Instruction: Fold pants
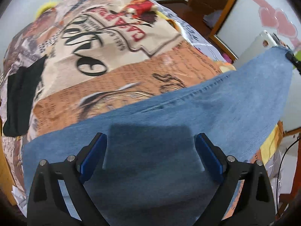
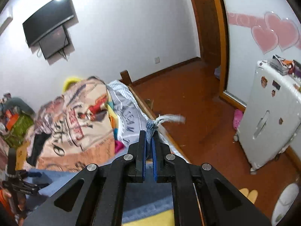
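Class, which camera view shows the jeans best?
The left wrist view: the jeans spread across the bed under the open left hand-held gripper. The right wrist view shows only a frayed corner pinched in the right hand-held gripper.

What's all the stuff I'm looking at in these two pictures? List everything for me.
jeans: one, blue denim, spread over the bed, frayed hem lifted.
printed blanket: one, cream and orange, on the bed.
black garment: one, black, on the blanket's left side.
televisions: two, black, on the white wall.
suitcase: one, white with stickers, upright on the floor.
heart decals: two, pink, on the sliding door.
slippers: one pair, yellow, on the wooden floor.
left gripper: black with blue pads, open over the jeans.
right gripper: black with blue pads, shut on the frayed hem.
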Tool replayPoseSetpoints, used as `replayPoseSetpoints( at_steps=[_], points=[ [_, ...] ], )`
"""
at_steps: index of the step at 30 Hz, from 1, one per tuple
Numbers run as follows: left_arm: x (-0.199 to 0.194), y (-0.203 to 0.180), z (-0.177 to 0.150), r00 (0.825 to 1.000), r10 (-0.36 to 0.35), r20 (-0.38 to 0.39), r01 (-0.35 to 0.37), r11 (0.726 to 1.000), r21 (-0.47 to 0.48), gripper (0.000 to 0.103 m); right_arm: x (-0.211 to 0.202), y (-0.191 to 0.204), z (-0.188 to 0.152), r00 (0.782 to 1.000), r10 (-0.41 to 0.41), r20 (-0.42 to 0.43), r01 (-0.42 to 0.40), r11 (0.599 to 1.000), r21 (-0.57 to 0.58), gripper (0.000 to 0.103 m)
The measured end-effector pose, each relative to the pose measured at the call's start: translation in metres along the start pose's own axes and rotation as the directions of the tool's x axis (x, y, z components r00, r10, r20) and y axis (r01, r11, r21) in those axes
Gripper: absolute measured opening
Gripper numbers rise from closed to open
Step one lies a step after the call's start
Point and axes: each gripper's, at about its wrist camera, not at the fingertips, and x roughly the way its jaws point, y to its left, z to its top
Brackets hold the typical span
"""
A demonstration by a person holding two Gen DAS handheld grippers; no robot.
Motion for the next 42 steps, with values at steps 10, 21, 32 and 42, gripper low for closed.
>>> replayPoseSetpoints(
  at_steps=[10,21,32,42],
  points=[
    [0.017,-0.042,-0.001,0.999,0.053,-0.003,-0.051,0.985,0.162,0.098,0.056,-0.045,-0.083,0.939,-0.114,-0.325,0.131,0.991,0.032,0.018],
    [-0.011,-0.007,0.01,0.997,0.03,0.075,-0.03,1.0,-0.001,0.098,0.049,-0.031,-0.024,0.97,-0.071,-0.23,0.066,0.997,-0.03,0.046],
    [-0.031,0.038,0.002,0.994,0.066,0.089,-0.057,0.993,-0.108,0.098,0.119,-0.032,-0.055,0.907,0.105,-0.408,-0.098,0.994,0.039,0.049],
    [-0.019,0.027,0.003,0.996,0.053,0.066,-0.047,0.994,-0.095,0.098,0.084,-0.017,-0.045,0.973,-0.068,-0.22,0.052,0.995,-0.08,0.007]
  ],
)
